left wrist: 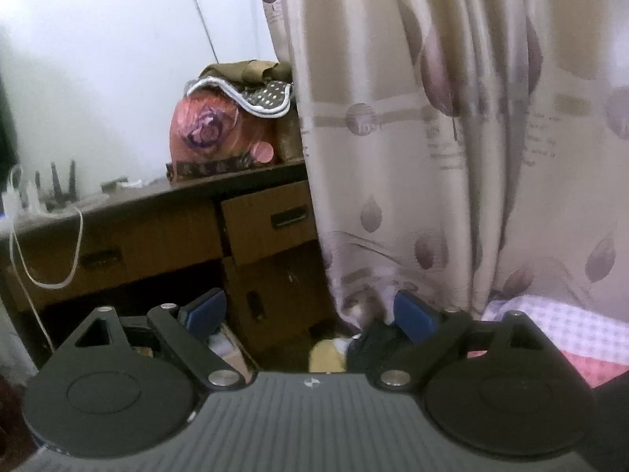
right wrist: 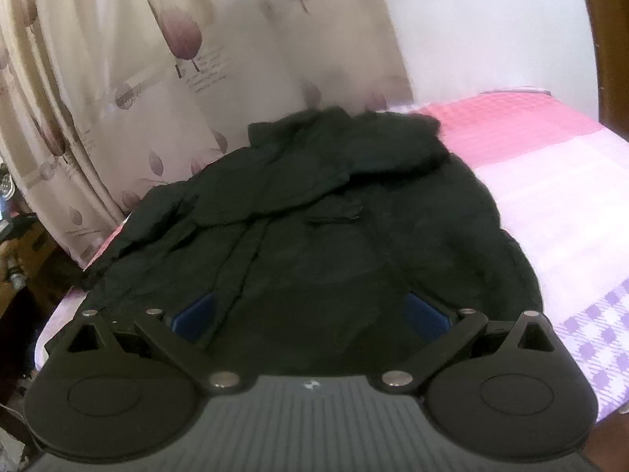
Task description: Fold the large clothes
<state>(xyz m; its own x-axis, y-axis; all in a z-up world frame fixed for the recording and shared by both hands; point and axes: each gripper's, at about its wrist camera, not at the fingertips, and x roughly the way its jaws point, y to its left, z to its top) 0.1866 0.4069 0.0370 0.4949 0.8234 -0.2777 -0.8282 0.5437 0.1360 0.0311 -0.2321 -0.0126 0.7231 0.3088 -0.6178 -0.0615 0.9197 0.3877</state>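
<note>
A bed (right wrist: 550,181) with a pink, white and lilac checked cover fills the right wrist view, and a large black jacket (right wrist: 314,216) lies spread across most of it, collar toward the far edge, one sleeve trailing off toward the bed's left side. Behind the bed hangs a cream curtain (left wrist: 432,137) printed with mauve leaves and bands; it reaches down to the mattress and closes off the far side.

To the left of the curtain, in the left wrist view, a dark wooden counter (left wrist: 157,196) stands against a white wall (left wrist: 98,59), with a drawer (left wrist: 271,220) hanging partly out below its top. On it sits a pink floral bundle (left wrist: 220,133) topped with folded cloths, a router with upright aerials (left wrist: 63,185) and a white cable (left wrist: 47,251) looping over the edge. Clutter on the floor under it is too blurred to name.

The right gripper (right wrist: 310,310) hovers over the jacket's near hem, its blue-padded fingers (right wrist: 196,314) spread wide and released, with cloth lying below but not pinched. The left gripper (left wrist: 310,310) points away from the bed toward the counter; its fingers (left wrist: 416,314) are likewise released, nothing between them, only a dark scrap of the jacket showing low behind them.
</note>
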